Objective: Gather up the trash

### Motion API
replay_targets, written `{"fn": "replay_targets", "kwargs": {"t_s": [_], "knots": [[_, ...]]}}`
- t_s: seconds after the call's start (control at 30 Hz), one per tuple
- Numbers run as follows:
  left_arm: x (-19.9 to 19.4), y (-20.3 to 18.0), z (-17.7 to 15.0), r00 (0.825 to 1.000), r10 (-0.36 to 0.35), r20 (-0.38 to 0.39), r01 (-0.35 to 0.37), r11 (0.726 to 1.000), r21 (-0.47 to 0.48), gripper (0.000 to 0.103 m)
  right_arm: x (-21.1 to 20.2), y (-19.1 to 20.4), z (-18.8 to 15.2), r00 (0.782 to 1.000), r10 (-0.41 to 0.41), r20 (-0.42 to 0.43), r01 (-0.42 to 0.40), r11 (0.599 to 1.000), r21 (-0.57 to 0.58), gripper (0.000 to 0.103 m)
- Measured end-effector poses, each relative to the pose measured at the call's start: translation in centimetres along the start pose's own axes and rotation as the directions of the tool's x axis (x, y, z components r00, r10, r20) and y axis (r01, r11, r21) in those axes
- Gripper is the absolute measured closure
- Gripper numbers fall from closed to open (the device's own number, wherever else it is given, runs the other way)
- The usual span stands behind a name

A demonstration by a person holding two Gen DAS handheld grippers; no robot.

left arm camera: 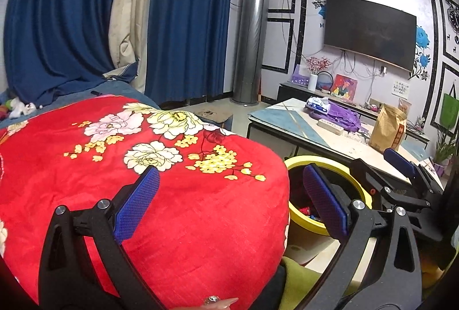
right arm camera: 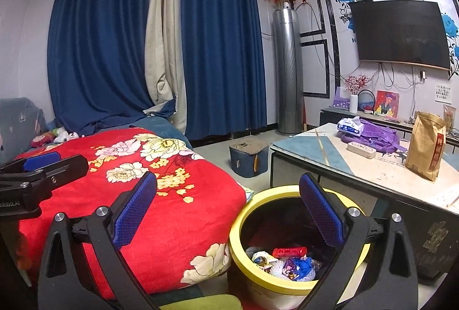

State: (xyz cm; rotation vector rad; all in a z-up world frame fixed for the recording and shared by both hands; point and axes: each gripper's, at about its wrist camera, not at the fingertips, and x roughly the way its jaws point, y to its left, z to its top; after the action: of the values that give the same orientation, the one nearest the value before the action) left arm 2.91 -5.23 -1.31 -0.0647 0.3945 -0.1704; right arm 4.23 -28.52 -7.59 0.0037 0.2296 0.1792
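Legibly, little writing shows: the tall brown paper bag (right arm camera: 426, 147) on the pale low table (right arm camera: 381, 169) carries a red strip of Chinese characters too small to read, and white lettering on the black body of the left tool (left arm camera: 232, 201), seen from the right wrist view, is cut off at the frame edge. That left tool is spread wide with nothing between its blue ribbed pads (left arm camera: 137, 206), poised above the red floral blanket (left arm camera: 178, 195) that covers the bed. The right tool (right arm camera: 228, 211) is likewise released and empty, its right pad over the mouth of the round yellow-rimmed trash bin (right arm camera: 259, 280), which stands on the floor between the bed and the table. Inside the bin lie crumpled wrappers (right arm camera: 289, 265) and a red cylindrical piece (right arm camera: 289, 251). Both tools point level toward the blue curtains (right arm camera: 218, 46) and the wall-mounted black television (right arm camera: 398, 33).
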Motion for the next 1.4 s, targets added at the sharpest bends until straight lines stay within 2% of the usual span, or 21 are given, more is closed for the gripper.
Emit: {"fn": "replay_targets", "kwargs": {"t_s": [1.4], "knots": [[-0.11, 0.08, 0.14, 1.0, 0.007, 0.009, -0.007, 1.0, 0.002, 0.011, 0.13, -0.47, -0.09, 1.0, -0.007, -0.009, 0.007, 1.0, 0.012, 0.006]]}}
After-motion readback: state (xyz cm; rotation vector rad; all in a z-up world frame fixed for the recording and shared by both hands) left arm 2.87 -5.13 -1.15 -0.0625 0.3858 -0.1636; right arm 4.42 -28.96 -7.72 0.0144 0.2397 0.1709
